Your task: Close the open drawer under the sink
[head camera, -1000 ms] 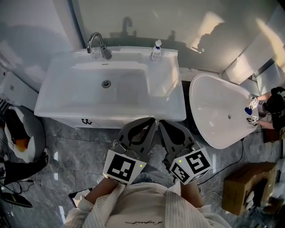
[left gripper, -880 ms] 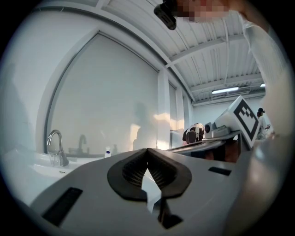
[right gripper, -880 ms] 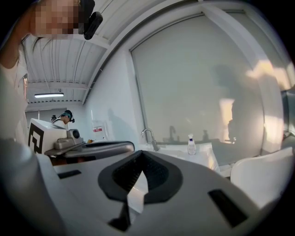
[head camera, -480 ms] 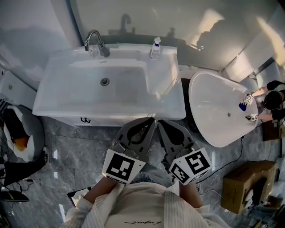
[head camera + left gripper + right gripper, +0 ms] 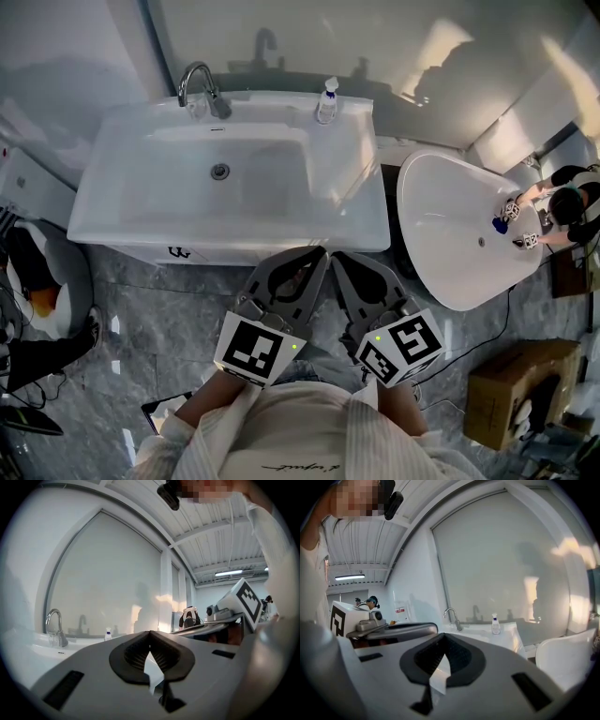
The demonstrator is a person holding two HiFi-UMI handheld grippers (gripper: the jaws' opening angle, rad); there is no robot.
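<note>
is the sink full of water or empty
Empty: the sink shows a bare white basin with no water, and its drain is plainly visible.

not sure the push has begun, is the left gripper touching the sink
Cannot tell. From above, the head view puts the left gripper right at the front edge of the sink, but its height is hidden. The left gripper view shows no contact point either.

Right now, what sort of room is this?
Likely a bathroom, perhaps a mock-up: a white sink with a chrome faucet, a freestanding white bathtub to its right, and a grey marble-look floor. The cardboard box on the floor hints at a test setup.
</note>
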